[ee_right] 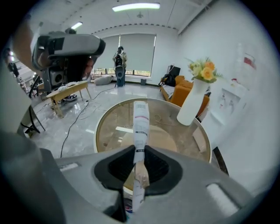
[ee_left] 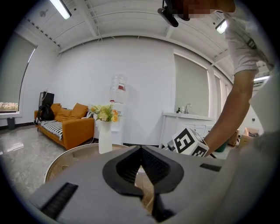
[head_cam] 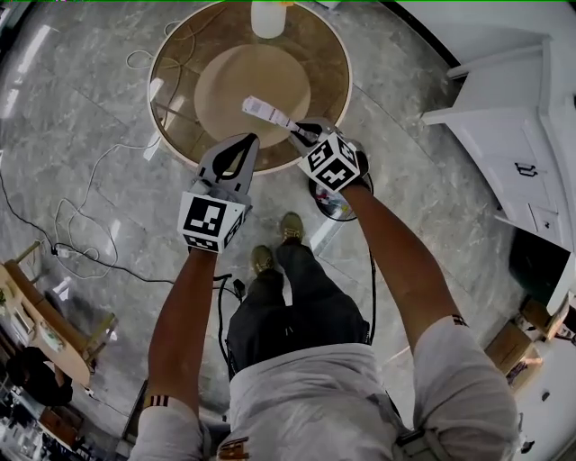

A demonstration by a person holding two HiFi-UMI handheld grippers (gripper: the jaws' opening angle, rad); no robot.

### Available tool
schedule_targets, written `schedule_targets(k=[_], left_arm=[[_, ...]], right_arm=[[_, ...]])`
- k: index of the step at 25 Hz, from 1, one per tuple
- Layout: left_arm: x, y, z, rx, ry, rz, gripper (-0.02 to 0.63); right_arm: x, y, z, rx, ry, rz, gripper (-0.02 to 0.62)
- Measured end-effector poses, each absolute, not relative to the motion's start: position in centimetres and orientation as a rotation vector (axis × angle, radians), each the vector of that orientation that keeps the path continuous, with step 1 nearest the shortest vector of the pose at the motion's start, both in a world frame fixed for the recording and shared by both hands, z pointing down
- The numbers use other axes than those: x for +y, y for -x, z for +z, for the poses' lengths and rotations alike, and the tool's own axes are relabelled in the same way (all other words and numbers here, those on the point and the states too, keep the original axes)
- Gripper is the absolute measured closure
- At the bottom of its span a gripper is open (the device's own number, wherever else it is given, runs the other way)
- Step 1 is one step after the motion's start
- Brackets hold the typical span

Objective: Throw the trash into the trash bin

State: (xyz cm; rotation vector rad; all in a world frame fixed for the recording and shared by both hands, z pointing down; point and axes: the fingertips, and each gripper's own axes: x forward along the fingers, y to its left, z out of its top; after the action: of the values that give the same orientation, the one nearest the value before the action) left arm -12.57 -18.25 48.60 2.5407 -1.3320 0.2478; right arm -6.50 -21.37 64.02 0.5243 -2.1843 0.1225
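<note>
My right gripper (head_cam: 301,133) is shut on a long crumpled wrapper (head_cam: 267,111), white with printed labels, which sticks out beyond the jaws over the near edge of the round glass table (head_cam: 162,117). In the right gripper view the wrapper (ee_right: 140,127) runs straight up between the pads of that gripper (ee_right: 139,151). A dark round trash bin (head_cam: 335,205) stands on the floor under my right hand, mostly hidden by it. My left gripper (head_cam: 249,140) hovers beside the right one, its tips together and holding nothing (ee_left: 140,149).
A white vase (head_cam: 268,16) with flowers (ee_right: 203,70) stands at the table's far edge. White cabinets (head_cam: 513,135) line the right side. Cables (head_cam: 81,207) trail over the marble floor at left. An orange sofa (ee_left: 65,127) stands beyond the table.
</note>
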Motion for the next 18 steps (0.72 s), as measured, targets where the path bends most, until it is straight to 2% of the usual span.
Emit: schedule_targets(k=[18], left_arm=[[-11.0, 5.8, 45.4, -1.077, -2.699, 0.258, 0.607]], right_arm=[[-10.0, -3.0, 57.1, -2.196, -1.024, 0.213, 0.534]])
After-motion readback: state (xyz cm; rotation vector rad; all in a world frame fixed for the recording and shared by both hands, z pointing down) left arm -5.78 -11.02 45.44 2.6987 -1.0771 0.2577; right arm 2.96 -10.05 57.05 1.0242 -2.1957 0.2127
